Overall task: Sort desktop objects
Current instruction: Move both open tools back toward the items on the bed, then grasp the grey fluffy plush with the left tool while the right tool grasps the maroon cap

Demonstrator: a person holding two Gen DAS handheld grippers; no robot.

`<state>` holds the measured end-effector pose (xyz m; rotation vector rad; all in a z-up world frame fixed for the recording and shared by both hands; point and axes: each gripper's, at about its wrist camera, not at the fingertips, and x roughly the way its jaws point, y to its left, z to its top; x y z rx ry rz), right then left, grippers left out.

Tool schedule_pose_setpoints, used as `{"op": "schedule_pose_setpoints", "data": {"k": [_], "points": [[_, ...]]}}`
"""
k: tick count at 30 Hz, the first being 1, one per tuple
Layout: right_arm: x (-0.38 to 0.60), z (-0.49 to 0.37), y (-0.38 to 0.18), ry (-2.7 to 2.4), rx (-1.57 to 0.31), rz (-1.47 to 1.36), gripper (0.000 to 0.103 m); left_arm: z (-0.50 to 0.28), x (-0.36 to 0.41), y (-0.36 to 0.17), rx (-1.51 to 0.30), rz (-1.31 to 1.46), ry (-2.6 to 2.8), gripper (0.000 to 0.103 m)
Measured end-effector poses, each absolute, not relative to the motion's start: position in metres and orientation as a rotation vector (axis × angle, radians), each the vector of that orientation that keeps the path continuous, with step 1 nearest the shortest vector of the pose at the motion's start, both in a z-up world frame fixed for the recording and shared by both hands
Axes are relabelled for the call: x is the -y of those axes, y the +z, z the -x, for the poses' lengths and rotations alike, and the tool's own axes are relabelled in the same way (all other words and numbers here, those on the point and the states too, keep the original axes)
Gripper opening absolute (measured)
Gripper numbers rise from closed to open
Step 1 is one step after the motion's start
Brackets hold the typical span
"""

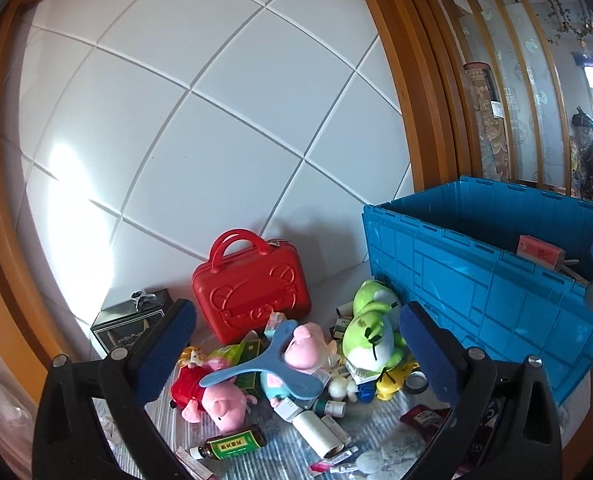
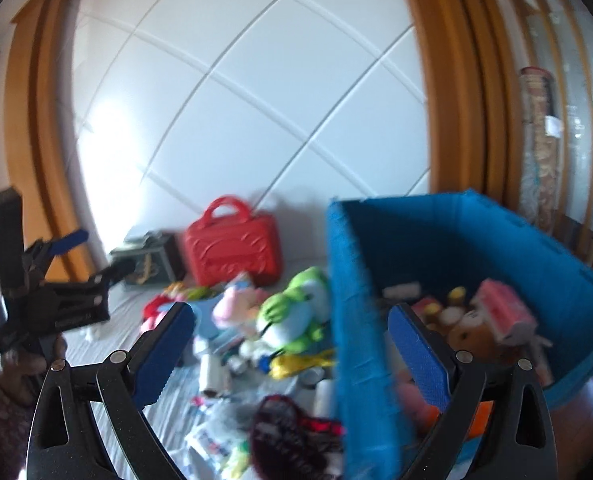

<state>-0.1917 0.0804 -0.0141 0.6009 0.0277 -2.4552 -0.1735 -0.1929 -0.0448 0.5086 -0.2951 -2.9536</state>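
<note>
Bin [image 2: 352,280] contents in right view only; both grippers agape.

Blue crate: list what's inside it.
The blue crate holds a pink box, a brown plush and small bottles, blurred in the right wrist view. Its near wall hides the rest.

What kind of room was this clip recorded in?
Probably a home bedroom: a padded white headboard-like wall panel in a wooden frame, plush toys such as a green frog, and a blue storage crate on a bed-like surface.
</note>
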Motion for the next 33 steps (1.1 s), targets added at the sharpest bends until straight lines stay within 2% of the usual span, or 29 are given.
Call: {"op": "schedule_pose_setpoints", "data": {"k": [7, 9, 11, 19, 21, 22, 23, 33], "points": [[-0.002, 0.166, -0.143, -2.262, -0.213, -0.923, 0.097, 0.168, 0.221, -0.095, 0.297, -0.668, -2.949, 0.103], [0.010, 0.165, -0.188, -2.229, -0.272, -1.044, 0.093, 0.169, 0.223, -0.109, 0.294, -0.713, -2.949, 0.103], [0.013, 0.168, -0.224, -2.195, -0.305, -1.137, 0.081, 0.170, 0.222, -0.122, 0.295, -0.757, -2.949, 0.103], [-0.011, 0.190, -0.301, -2.197, -0.413, -1.307, 0.070, 0.185, 0.203, -0.169, 0.326, -0.914, -2.957, 0.103], [-0.017, 0.193, -0.308, -2.194, -0.424, -1.322, 0.054, 0.188, 0.198, -0.181, 0.329, -0.957, -2.976, 0.103], [-0.018, 0.194, -0.310, -2.189, -0.419, -1.314, 0.028, 0.190, 0.194, -0.189, 0.337, -0.987, -2.993, 0.103], [-0.018, 0.195, -0.313, -2.192, -0.421, -1.316, 0.011, 0.192, 0.190, -0.197, 0.362, -1.004, -3.000, 0.103], [-0.043, 0.181, -0.278, -2.240, -0.395, -1.184, 0.011, 0.231, 0.142, -0.308, 0.883, -1.420, -3.150, 0.103]]}}
